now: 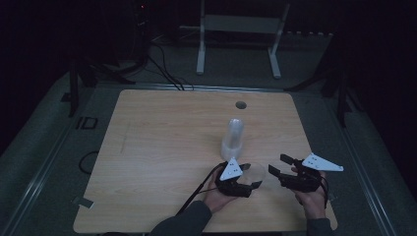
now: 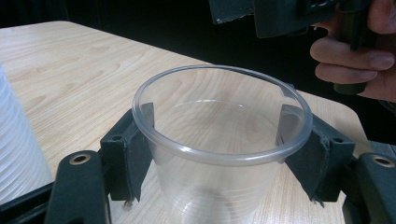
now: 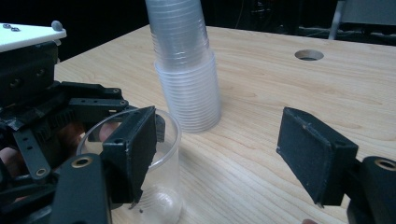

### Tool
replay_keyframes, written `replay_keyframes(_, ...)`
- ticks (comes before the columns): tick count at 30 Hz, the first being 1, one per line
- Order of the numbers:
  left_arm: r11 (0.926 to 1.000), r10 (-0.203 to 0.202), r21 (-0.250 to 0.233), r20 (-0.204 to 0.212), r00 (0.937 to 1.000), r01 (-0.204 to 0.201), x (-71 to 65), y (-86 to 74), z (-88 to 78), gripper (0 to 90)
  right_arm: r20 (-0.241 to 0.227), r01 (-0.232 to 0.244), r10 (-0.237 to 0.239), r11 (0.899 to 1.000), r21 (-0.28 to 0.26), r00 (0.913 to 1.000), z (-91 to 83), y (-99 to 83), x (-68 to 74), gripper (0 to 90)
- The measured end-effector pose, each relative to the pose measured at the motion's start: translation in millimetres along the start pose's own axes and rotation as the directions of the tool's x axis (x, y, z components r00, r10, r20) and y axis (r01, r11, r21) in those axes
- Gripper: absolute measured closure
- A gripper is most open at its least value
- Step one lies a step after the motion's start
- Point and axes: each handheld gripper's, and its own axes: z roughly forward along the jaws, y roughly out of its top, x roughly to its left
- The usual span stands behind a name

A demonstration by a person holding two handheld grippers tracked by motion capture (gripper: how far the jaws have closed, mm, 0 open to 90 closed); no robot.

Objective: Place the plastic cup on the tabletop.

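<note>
So the left gripper is clamped on a clear plastic cup near the table's six o'clock edge, jaws pinching just under the rim, probably so it stays upright. The right gripper sits spread and empty at the cup's three o'clock. The stack of cups stands at twelve, top cut off in the right gripper view. Room's dark.

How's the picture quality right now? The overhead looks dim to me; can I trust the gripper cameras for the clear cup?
High view: dim, surroundings nearly black, clear cup barely separates from the table. Left gripper view: well lit and sharp, the cup's rim crisp between the left gripper pads; the cup stack at the edge is washed out. Right gripper view: bright, stack clear, right gripper near jaws slightly soft.
</note>
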Motion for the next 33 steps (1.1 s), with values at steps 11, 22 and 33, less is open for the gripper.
replay_keyframes(11, 0.9997, -0.007, 0.024, -0.028, 0.9996, 0.008, -0.8, -1.0, 0.0, 18.6, -0.005, 0.003, -0.003, 1.0, 0.005, 1.0, 1.5, -0.6, 0.9, 28.3)
replay_keyframes(22, 0.9981, -0.005, 0.061, -0.018, 0.9998, 0.006, -2.9, -2.0, -0.3, 14.5, -0.005, -0.002, 0.002, 1.0, 0.004, 1.0, 1.6, -1.2, 0.7, 28.3)
replay_keyframes(33, 0.9959, -0.023, 0.087, -0.013, 0.9997, 0.024, -2.5, -2.6, -1.8, 13.8, -0.005, -0.001, 0.001, 1.0, 0.004, 1.0, 1.3, -1.4, 0.3, 28.2)
